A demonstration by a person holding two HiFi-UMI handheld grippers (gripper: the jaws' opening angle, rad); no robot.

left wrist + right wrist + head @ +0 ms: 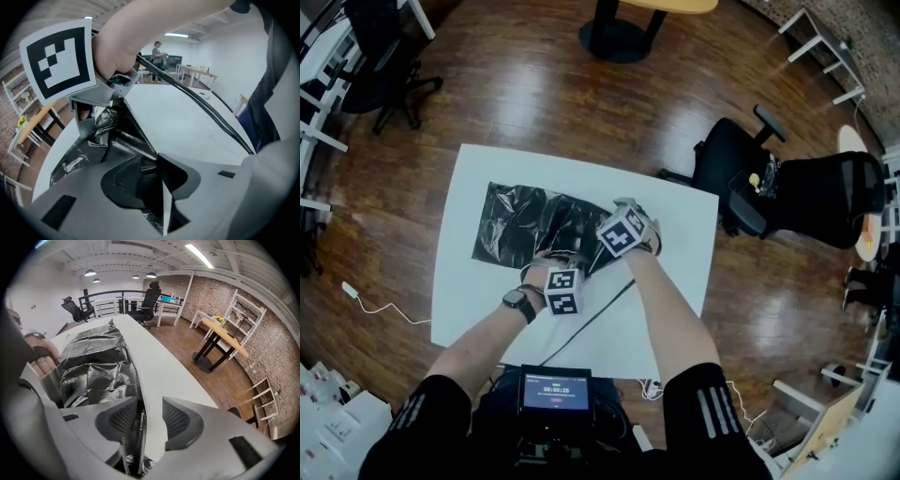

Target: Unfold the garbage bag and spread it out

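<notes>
Garbage bag (520, 225) lying partly spread, crumpled, on white table (675, 281); near end bunched, yet to flatten. Left gripper (150, 174), right gripper (145, 414) half open, film between jaws.

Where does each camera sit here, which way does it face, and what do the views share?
Head view: on the person's head, facing steeply down at the black garbage bag on the white table; the left forearm and right forearm show.
Left gripper view: on the left claw, facing along its jaws over the bag; the right hand shows.
Right gripper view: on the right claw, facing along the bag toward an office chair; the left hand shows.
Shared: all three show bag and table.
</notes>
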